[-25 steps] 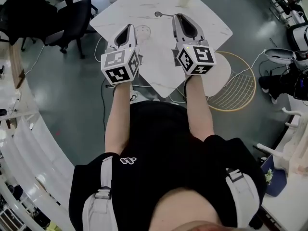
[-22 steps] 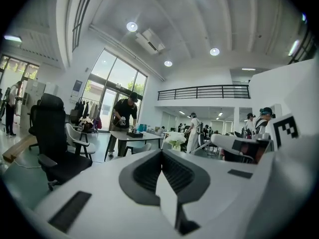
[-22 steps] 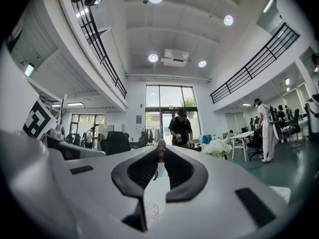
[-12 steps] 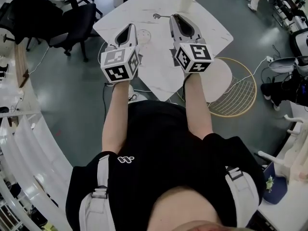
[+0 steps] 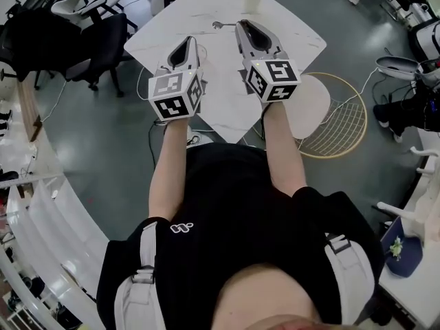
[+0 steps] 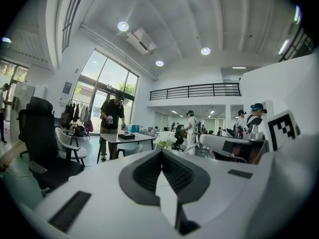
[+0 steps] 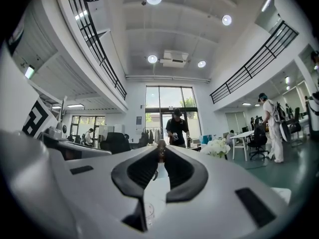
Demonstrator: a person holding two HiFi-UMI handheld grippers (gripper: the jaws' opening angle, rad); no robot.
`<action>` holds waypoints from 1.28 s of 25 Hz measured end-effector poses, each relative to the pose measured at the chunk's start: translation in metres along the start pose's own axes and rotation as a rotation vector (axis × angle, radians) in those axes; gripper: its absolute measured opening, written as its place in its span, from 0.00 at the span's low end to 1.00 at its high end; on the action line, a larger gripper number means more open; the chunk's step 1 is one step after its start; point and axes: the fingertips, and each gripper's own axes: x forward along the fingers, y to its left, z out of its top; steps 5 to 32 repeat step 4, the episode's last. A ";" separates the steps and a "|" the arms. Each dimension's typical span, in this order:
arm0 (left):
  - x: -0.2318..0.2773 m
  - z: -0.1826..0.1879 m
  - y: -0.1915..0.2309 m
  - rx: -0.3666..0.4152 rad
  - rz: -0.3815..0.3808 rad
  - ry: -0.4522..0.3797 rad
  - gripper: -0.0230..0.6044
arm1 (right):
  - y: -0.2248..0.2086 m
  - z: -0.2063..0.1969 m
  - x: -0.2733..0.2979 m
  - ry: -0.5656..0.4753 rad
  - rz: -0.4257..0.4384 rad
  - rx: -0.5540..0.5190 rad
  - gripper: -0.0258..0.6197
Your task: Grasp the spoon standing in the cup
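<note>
Looking steeply down on a white marble-pattern desk (image 5: 292, 36), with both arms stretched out over it.

Got the thin metal spoon (image 5: 218, 25) pinched by its handle right at the very tips of the right-hand tongs (image 5: 242, 26). Held up over the far part of the desk, roughly level, bowl poking out to the left. So not standing in anything at this point, just gripped out in the open. Same story in the right gripper view: tips squeezed onto a narrow brownish bit of handle, barely any gap.

Can spot the clear glass cup (image 7: 145, 214) low down in the space behind those tips, resting on the desk. In the head view, sits between the two grippers, just beside the left one. Can't tell if touching it.

Holding the left-hand tongs (image 5: 187, 45) closed tip to tip with nothing between them, over the near-left part of the desk.

Also seeing a pale vase of white flowers (image 5: 253, 0) at the far edge, beyond the spoon. Off to the left, a black office chair (image 5: 103, 29); off to the right, a round gold wire frame (image 5: 344, 126), both on the grey-green floor (image 5: 103, 150).
</note>
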 end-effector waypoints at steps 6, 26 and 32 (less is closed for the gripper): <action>0.004 -0.011 -0.015 0.012 -0.031 0.017 0.06 | -0.002 -0.007 -0.004 0.011 -0.002 -0.002 0.11; 0.004 -0.011 -0.015 0.012 -0.031 0.017 0.06 | -0.002 -0.007 -0.004 0.011 -0.002 -0.002 0.11; 0.004 -0.011 -0.015 0.012 -0.031 0.017 0.06 | -0.002 -0.007 -0.004 0.011 -0.002 -0.002 0.11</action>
